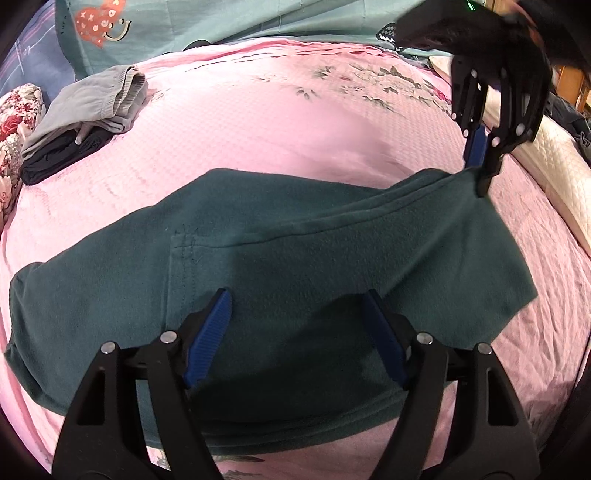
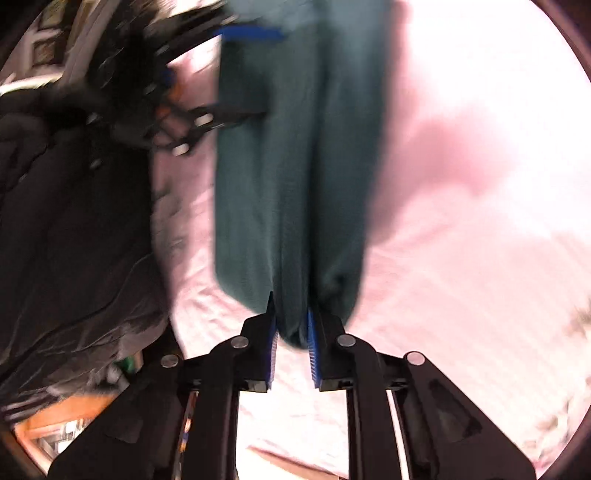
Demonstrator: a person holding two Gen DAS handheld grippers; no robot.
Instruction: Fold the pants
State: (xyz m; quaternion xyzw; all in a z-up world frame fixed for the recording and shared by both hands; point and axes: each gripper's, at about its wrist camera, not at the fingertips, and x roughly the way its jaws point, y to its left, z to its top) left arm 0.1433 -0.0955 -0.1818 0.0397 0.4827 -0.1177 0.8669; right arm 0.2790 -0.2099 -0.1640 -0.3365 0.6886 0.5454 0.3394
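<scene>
Dark teal fleece pants [image 1: 280,266] lie across the pink bedspread [image 1: 258,122]. My left gripper [image 1: 297,299] hovers just above the middle of the pants, jaws wide open and empty. My right gripper [image 1: 480,177] at the upper right is shut on one end of the pants and lifts that end off the bed. In the blurred right wrist view the right gripper [image 2: 291,317] pinches a bunched fold of the teal pants [image 2: 288,166], which stretch away from it. The left gripper [image 2: 243,70] shows there at the far end, blurred.
A folded grey garment [image 1: 99,99] on a dark one [image 1: 62,153] sits at the bed's far left. A teal quilt [image 1: 221,18] and floral pillow [image 1: 14,122] lie along the back. A white quilted cover [image 1: 554,166] borders the right edge. Dark clothing [image 2: 74,221] shows left.
</scene>
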